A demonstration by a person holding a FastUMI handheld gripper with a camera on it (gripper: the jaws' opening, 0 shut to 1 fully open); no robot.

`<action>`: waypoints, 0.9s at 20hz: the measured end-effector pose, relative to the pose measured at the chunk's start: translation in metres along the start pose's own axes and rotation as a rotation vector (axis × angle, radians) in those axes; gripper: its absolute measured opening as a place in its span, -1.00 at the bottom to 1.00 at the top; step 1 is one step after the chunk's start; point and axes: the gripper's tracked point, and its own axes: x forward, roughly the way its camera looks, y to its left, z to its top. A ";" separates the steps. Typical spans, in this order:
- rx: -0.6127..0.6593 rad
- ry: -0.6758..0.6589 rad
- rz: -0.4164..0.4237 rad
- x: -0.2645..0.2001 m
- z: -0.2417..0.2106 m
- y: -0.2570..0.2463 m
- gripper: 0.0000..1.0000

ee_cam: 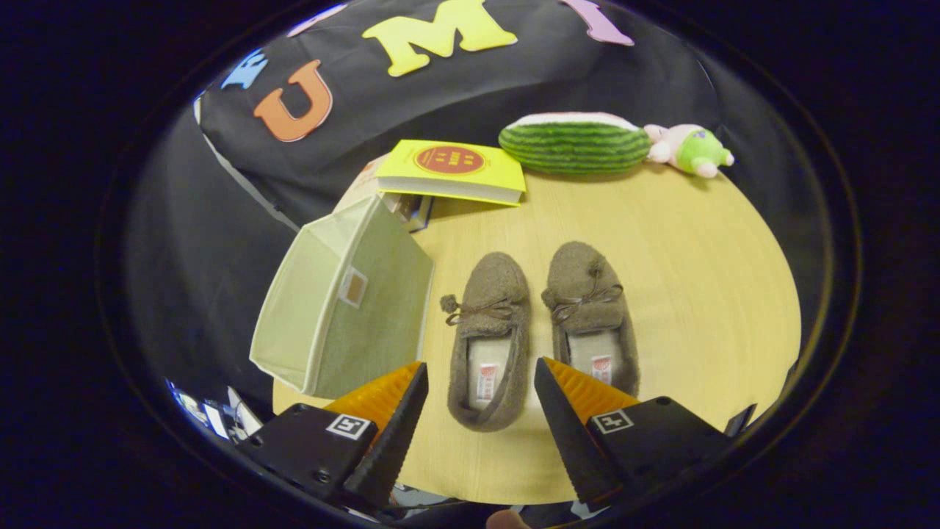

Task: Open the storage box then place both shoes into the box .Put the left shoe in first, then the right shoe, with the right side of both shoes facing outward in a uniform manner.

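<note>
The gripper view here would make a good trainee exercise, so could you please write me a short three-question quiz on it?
1. True or false: the gripper is shut on a shoe.
2. Multiple choice: the storage box stands (A) beside the left shoe, on the side away from the right shoe; (B) between the two shoes; (C) on top of the yellow book.
3. Fill in: beyond the shoes, by the booth wall, lie a watermelon-shaped plush and a small ____ toy.

Key: 1 false, the fingers are open with the left shoe's heel between them. 2 A. 3 plush.
</note>
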 end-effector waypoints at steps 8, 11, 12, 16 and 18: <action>0.149 0.161 -0.011 0.064 -0.013 -0.019 0.52; 0.165 0.218 -0.004 0.074 -0.018 -0.021 0.28; 0.158 0.236 -0.004 0.076 -0.019 -0.023 0.20; 0.141 0.291 -0.025 0.078 -0.022 -0.031 -0.26; 0.144 0.311 -0.034 0.075 -0.024 -0.033 -0.47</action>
